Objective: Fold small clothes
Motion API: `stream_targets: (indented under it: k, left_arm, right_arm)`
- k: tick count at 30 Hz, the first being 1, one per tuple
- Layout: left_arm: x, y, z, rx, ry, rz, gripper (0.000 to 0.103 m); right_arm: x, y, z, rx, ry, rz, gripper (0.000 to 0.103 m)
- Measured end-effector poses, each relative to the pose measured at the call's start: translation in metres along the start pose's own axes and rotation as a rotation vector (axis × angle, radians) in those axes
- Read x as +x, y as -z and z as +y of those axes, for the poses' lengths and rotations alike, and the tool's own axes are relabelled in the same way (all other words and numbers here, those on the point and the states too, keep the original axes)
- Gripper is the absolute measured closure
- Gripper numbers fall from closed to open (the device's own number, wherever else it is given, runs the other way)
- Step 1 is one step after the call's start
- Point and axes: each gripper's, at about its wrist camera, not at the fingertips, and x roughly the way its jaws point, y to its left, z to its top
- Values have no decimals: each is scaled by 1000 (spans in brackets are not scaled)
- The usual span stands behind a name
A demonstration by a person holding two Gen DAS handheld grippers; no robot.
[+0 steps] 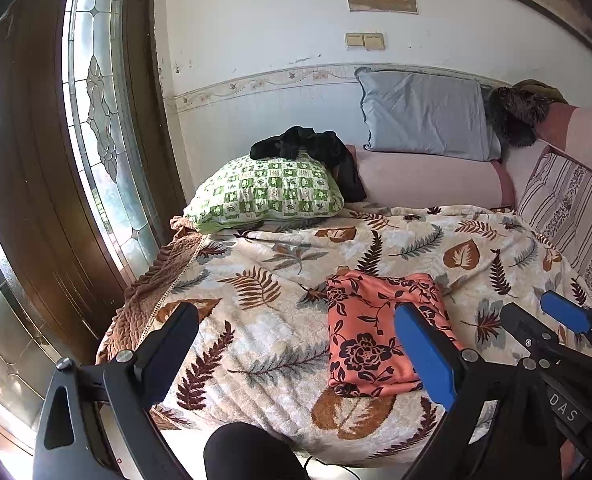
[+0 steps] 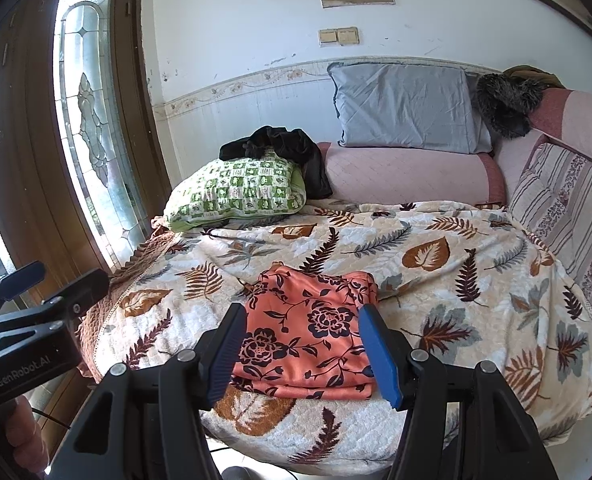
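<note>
Both grippers, left (image 1: 296, 352) and right (image 2: 301, 354), spread wide, empty. Folded orange floral garment (image 2: 307, 336) on leaf blanket (image 2: 455, 280): looks thin, slippery; I'd pinch near stacked edge.
</note>
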Motion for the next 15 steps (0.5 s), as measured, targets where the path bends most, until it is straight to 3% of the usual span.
stream_targets:
  k: [15]
  left_arm:
    - [-7,-1,-4,-1,5,3,5]
  right_arm:
    - [-4,1,1,-4,4,0,41]
